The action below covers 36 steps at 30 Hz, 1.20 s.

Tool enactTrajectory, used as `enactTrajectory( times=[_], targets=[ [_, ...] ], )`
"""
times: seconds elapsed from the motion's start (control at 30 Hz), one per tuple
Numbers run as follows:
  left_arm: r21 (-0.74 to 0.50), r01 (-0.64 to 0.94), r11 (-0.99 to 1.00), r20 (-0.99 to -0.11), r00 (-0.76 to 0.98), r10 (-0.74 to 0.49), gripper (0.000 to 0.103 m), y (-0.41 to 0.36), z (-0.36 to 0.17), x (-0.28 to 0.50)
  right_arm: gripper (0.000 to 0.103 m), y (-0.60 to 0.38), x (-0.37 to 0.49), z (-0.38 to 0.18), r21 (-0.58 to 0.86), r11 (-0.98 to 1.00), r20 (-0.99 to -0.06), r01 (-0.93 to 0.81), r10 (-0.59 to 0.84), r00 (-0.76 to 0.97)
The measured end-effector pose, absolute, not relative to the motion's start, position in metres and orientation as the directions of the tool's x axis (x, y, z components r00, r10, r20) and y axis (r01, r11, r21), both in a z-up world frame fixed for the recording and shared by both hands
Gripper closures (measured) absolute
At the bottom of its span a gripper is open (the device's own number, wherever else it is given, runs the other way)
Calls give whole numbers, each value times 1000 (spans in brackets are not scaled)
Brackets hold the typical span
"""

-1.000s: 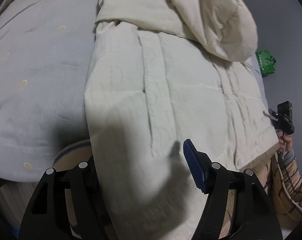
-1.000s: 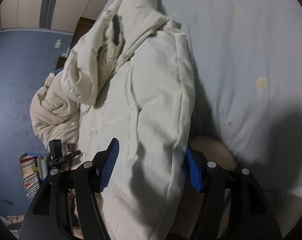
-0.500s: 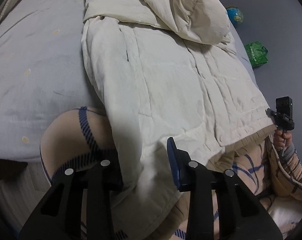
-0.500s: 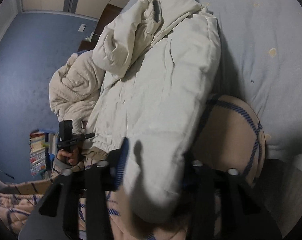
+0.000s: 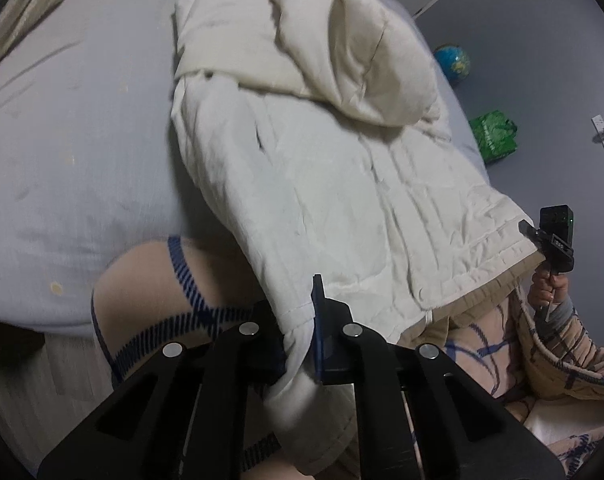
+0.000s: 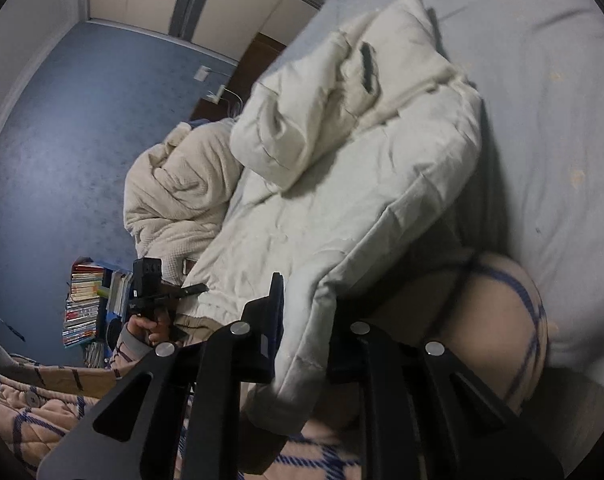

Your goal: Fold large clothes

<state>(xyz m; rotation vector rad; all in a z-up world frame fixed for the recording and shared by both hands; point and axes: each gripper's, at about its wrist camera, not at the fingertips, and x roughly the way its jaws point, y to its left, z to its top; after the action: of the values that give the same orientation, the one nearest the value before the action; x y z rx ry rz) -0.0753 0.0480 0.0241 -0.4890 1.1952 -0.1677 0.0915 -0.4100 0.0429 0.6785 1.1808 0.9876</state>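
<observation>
Cream padded coat hem clamped in left tool and right tool, body stretching ahead.

- Your left gripper is matte black, with flat angular arms cut through by triangular openings.
- Round silver screw heads sit at its pivots, four across the linkage.
- Its finger pads are blue.
- Your right gripper has the same black arms, silver screws and dark blue pads.
- Your sleeve is quilted, pale pink-beige, checked with dark blue lines, over a grey inner cuff.
</observation>
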Motion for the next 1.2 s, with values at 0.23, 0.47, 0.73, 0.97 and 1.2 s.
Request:
enactTrajectory(
  times=[0.23,0.47,0.73,0.97,1.2],
  targets=[
    [-478,-92,873,-785,491,-378,95,59,58,-66,92,-409,110,66,877,386,-360,-286,922,141],
    [-549,-80,832,-688,608,-395,95,77,86,-46,92,-404,141,97,885,341,-279,-319,934,224],
    [-556,-87,826,-639,680,-359,95,97,112,-15,92,-397,192,112,915,266,-166,-304,933,319],
    [-555,-89,827,-619,709,-339,95,112,123,24,92,-387,241,107,944,223,-120,-244,919,375],
    [-590,-133,797,-609,721,-331,95,140,115,72,92,-375,295,95,955,242,-152,-170,895,418]
  ],
)
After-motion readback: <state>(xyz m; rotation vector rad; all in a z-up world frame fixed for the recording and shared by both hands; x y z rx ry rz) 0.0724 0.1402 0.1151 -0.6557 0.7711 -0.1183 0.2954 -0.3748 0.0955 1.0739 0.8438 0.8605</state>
